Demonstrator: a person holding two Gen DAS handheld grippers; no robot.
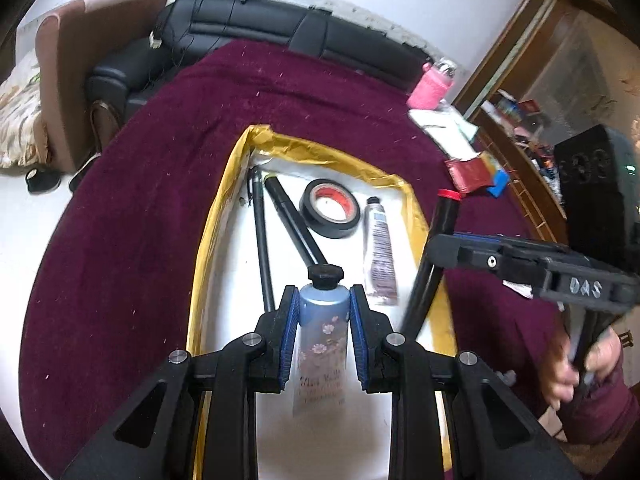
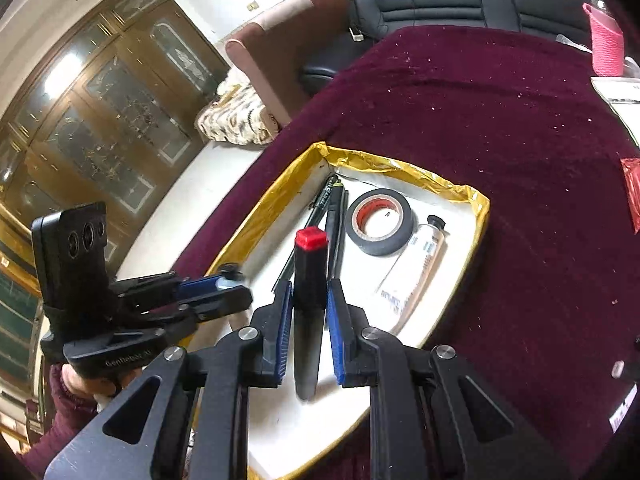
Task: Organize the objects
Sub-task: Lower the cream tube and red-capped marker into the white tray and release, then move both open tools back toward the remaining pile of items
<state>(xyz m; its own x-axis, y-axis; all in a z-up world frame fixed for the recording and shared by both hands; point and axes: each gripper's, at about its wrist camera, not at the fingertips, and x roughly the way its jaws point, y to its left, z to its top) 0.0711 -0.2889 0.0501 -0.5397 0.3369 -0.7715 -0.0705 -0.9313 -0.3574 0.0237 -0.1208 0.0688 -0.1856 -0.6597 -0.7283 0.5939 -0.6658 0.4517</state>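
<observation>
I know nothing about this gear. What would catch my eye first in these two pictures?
Probably the two black grippers, each clamped on something: the left gripper pinches a blue flowered tube, the right gripper a black marker with a red cap. Both are above a white tray with a yellow rim on a maroon cloth, where a roll of black tape, pens and another tube already lie.

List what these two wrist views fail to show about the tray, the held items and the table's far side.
- Blue tube, left view: label print blurred; left gripper pads cover its sides.
- Red-capped marker, right view: lower sides hidden by right gripper.
- Tray: near edge hidden behind both grippers.
- Pink bottle: cut off by the right view's edge.
</observation>
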